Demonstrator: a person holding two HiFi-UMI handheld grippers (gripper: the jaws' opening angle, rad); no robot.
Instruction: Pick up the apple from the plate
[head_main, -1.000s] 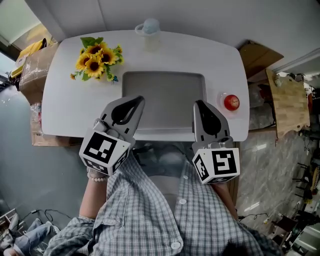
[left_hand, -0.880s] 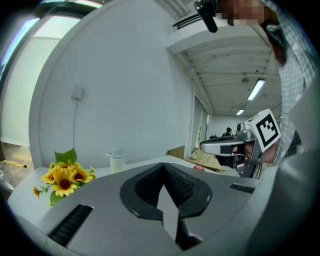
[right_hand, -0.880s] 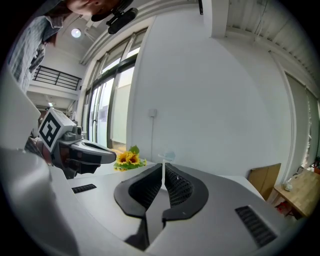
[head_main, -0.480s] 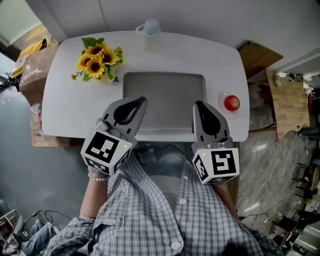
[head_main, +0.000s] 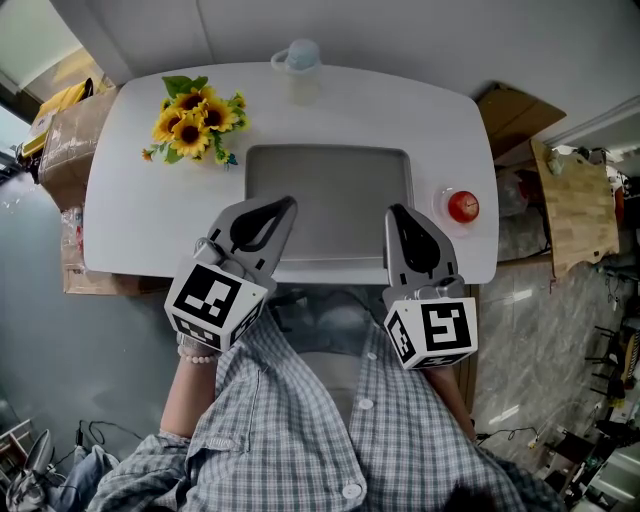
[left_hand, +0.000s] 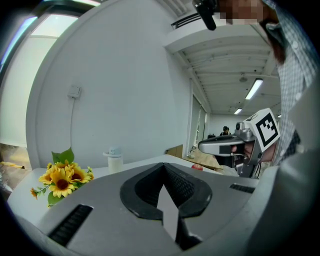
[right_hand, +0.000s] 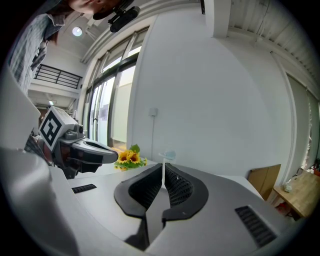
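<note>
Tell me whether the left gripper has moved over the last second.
Yes, slightly: in the head view the left gripper has drifted right, a little further across the near-left corner of the grey tray.

Cannot make out the plate (head_main: 441, 203) beneath the apple (head_main: 462, 206) beyond a pale rim. Hidden under the left gripper (head_main: 284, 205) and right gripper (head_main: 397, 213): parts of the near edge of the tray (head_main: 330, 190). In the right gripper view, half-hidden behind the jaw tips: the cup (right_hand: 169, 154).

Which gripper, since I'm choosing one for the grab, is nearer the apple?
Right. The right gripper hangs just left of the apple; the left gripper is across the tray from it.
</note>
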